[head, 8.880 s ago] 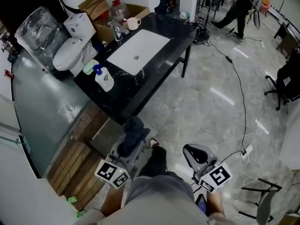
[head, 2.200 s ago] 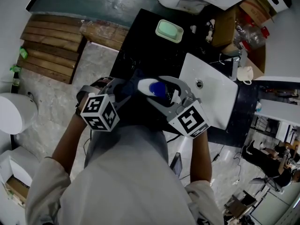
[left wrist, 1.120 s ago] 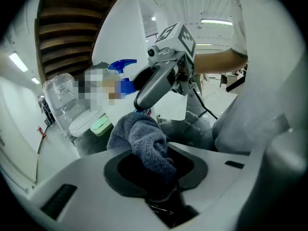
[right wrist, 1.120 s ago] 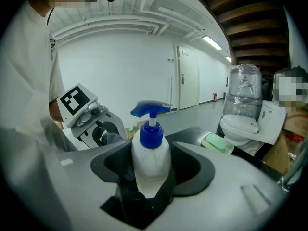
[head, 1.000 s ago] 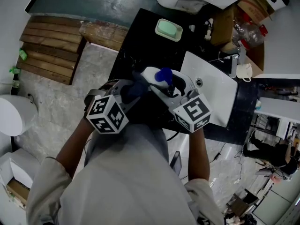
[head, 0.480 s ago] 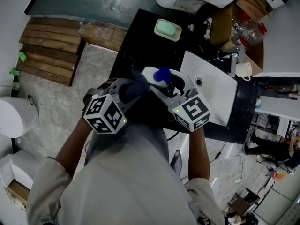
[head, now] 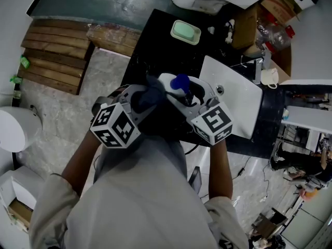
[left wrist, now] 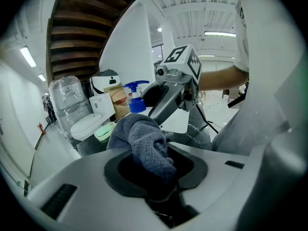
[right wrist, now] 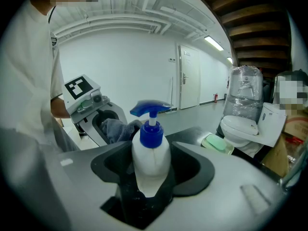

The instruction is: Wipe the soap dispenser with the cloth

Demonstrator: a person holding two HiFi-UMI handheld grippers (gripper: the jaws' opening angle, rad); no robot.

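The white soap dispenser (right wrist: 150, 165) with a blue pump (right wrist: 150, 113) stands upright between the jaws of my right gripper (right wrist: 147, 191), which is shut on its body. In the head view the soap dispenser (head: 174, 83) is lifted above the black counter (head: 150, 38). My left gripper (left wrist: 161, 186) is shut on a grey-blue cloth (left wrist: 144, 141). The bunched cloth (head: 150, 95) sits just left of the bottle, close against its side; whether it touches I cannot tell. The blue pump (left wrist: 136, 96) shows beyond the cloth in the left gripper view.
A white sink (head: 236, 100) is set in the counter to the right. A green soap dish (head: 185, 32) lies at the counter's far end. Cardboard boxes (head: 254, 25), a white mug (head: 270, 79) and a toilet (right wrist: 240, 126) stand beyond. Wooden planks (head: 52, 61) lie on the floor at left.
Over the last second both grippers stay almost in place, the left one with the cloth shifting slightly beside the bottle. Earlier still, both were brought up from low over the floor.
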